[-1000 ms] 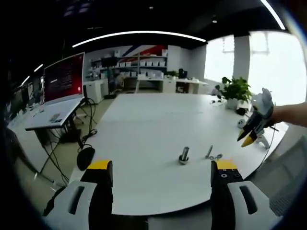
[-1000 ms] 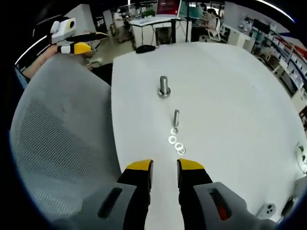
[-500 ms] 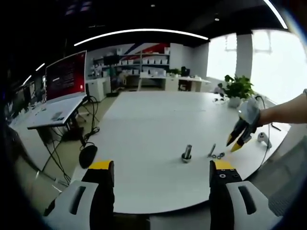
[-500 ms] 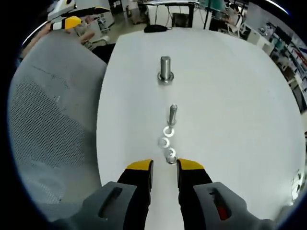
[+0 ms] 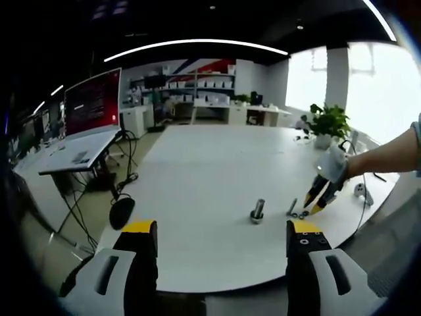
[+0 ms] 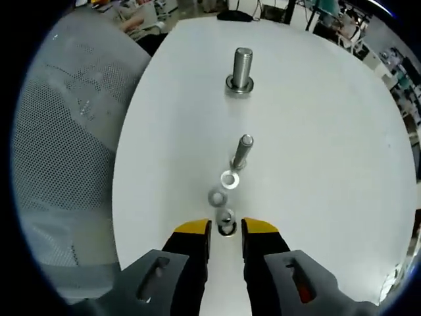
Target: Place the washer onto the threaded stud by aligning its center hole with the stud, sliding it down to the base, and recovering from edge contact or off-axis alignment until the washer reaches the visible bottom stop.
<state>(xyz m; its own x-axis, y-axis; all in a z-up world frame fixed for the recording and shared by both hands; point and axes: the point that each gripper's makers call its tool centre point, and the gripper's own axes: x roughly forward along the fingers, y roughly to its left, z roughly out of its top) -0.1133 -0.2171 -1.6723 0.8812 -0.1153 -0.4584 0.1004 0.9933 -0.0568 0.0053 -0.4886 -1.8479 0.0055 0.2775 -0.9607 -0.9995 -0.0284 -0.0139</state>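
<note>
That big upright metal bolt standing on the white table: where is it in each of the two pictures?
Left gripper view: the upright stud stands right of centre, low on the white table.
Right gripper view: the upright stud stands near the top, above centre.
Shared landmark: the smaller bolt beside the row of washers, seen just right of the stud in the left gripper view.

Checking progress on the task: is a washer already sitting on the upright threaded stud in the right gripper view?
No, the stud stands bare above its base, and the washers lie flat on the table near the right claw.
</note>
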